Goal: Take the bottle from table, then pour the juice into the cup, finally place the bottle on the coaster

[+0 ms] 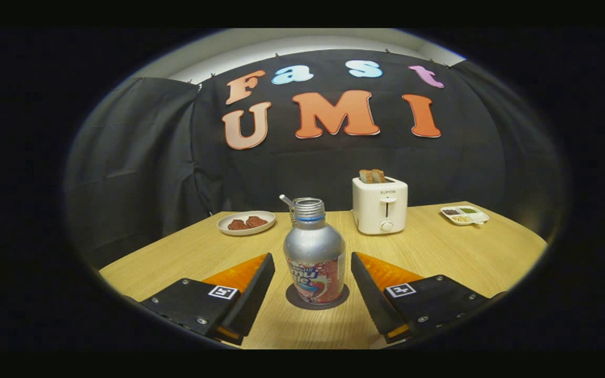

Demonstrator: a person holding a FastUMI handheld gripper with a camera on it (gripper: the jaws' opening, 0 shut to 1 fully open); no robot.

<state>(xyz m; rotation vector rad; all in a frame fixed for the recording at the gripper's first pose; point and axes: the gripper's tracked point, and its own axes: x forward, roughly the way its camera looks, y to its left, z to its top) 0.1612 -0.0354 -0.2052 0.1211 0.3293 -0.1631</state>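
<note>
- A silver juice bottle (314,251) stands upright on a dark round coaster (317,300) on a wooden table (439,252).
- The gripper (313,273) has its fingers spread wide apart, one on each side of the bottle, neither touching it.
- The bottle sits squarely between the fingertips, its long axis vertical, cap off.
- Just behind it, a cup with a straw (288,202) is mostly hidden.
- Farther back stand a white toaster (379,205) and a plate of food (246,222).

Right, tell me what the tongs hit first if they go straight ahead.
Probably the bottle: it stands on the coaster between the open tongs, fingers clear of it. The cup is behind it.
</note>
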